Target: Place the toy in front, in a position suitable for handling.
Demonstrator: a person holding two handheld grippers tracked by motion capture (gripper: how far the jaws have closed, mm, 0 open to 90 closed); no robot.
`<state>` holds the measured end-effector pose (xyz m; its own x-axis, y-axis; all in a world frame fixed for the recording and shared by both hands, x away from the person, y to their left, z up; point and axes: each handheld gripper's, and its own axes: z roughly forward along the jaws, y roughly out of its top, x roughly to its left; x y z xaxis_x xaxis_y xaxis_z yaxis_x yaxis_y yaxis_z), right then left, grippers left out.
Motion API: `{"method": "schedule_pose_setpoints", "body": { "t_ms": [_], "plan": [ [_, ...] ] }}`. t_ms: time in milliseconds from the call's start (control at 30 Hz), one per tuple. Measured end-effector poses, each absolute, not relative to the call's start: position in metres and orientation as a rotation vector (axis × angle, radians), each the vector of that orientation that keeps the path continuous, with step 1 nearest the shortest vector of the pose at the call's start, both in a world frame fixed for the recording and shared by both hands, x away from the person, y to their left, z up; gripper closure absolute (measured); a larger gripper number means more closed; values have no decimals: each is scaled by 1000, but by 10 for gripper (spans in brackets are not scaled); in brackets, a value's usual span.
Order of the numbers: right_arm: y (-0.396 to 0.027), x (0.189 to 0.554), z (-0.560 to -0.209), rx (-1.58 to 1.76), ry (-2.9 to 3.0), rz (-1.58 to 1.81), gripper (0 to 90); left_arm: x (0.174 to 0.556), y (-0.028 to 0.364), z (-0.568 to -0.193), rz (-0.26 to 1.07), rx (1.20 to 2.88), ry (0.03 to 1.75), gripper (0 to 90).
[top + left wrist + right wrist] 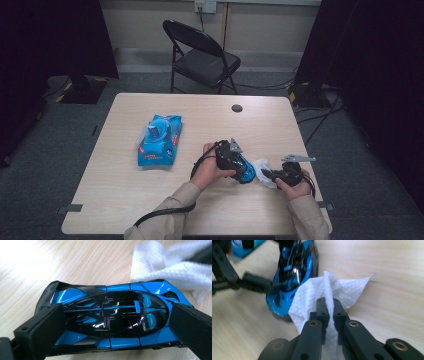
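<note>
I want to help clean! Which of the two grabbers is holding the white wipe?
The right gripper: its jaws pinch the white wipe. The left gripper clamps the blue toy car instead.

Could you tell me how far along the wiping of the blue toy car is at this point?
Done: a white wipe is out of the blue wipes pack and clamped in the right gripper. The left gripper grips the toy car front and rear on the table. In hand: the wipe lies against one end of the car. Left: probably most of the body; how much is wiped I cannot tell.
</note>
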<state>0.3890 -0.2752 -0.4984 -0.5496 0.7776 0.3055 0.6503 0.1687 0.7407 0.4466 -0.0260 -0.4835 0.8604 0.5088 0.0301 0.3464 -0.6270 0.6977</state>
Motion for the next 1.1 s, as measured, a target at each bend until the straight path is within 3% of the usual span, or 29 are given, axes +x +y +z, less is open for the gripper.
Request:
{"method": "schedule_pose_setpoints", "body": {
  "t_ms": [533,1100],
  "plan": [
    [-267,432,-467,1438,2061,1419,882,446,-25,-485,293,2290,613,0],
    [-198,480,-493,1433,2166,1217,878,445,-23,-487,296,2268,600,0]
  ]
}}
